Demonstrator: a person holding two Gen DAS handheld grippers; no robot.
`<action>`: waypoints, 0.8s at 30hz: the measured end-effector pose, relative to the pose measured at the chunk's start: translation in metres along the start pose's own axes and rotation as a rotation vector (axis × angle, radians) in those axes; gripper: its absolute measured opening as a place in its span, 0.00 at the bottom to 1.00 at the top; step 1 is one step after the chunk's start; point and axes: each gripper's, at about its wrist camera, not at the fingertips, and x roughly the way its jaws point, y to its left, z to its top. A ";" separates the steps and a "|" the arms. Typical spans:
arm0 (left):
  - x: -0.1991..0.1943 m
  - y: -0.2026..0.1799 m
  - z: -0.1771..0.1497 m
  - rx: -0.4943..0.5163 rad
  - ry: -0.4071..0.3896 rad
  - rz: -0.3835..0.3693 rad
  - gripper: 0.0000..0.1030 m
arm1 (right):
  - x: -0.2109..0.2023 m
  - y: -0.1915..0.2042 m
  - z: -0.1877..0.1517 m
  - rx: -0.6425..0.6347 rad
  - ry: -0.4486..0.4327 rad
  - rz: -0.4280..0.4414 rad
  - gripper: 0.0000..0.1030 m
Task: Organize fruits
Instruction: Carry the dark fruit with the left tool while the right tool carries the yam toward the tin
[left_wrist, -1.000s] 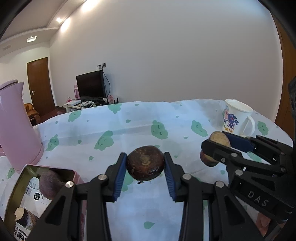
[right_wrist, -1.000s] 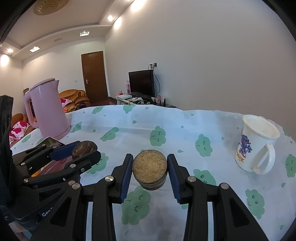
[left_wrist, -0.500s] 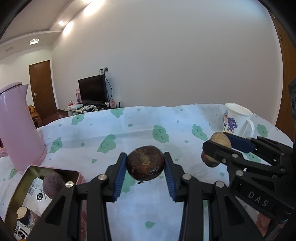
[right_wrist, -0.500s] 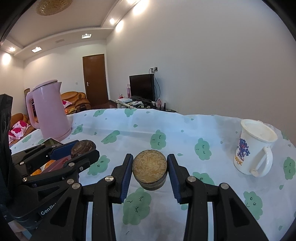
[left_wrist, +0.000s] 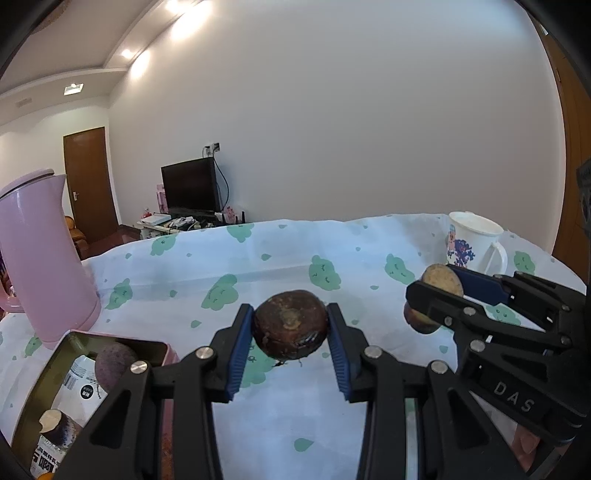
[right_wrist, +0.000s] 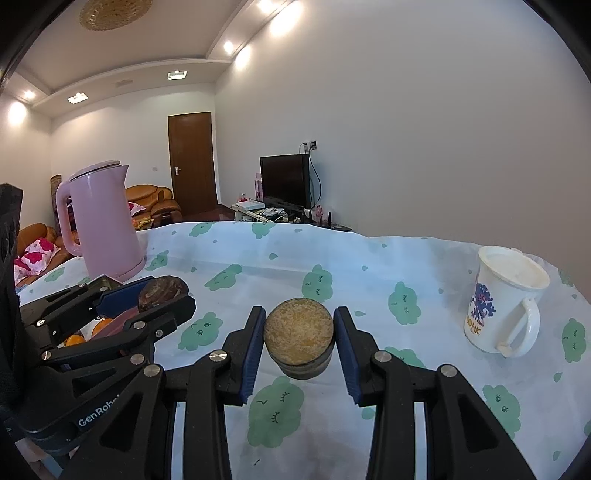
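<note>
Both tools are loaded and neither load is stowed, so the sorting looks to be in mid-course. The left tool (left_wrist: 290, 341) is closed on a dark brown round fruit (left_wrist: 290, 328), its blue pads pressing on either side, and carries it clear above the desk (left_wrist: 280, 258) with its cloud-print cloth. The right tool (right_wrist: 299, 341) grips a cut fruit piece (right_wrist: 299, 338) in the same way, the pale rough cut face turned up and toward the camera, also lifted off the cloth. Below and to the left of the left tool sits an open pink tin (left_wrist: 44, 373); in it lie a purplish round fruit (left_wrist: 114, 363) and a dark piece with a pale cut end (left_wrist: 55, 426), and the right wrist view shows something orange down there behind the left tool. So part of the job seems done, and I judge the tin to be the collecting place, though nothing confirms it. What remains, as far as can be seen, is to bring the two held pieces across and let them go. Ahead of both tools the cloth carries no other fruit; only a pink kettle (left_wrist: 40, 254) beyond the tin and a white mug (right_wrist: 506, 299) off to the right stand there.
</note>
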 end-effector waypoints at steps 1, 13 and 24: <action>-0.001 0.000 0.000 0.000 -0.001 0.001 0.40 | -0.001 0.000 0.000 -0.001 -0.002 0.000 0.39; -0.017 0.007 -0.007 -0.012 0.006 0.002 0.40 | -0.009 -0.003 -0.001 0.021 -0.030 -0.010 0.39; -0.049 0.017 -0.020 -0.008 -0.018 -0.008 0.40 | -0.014 0.020 -0.004 -0.008 -0.009 0.022 0.38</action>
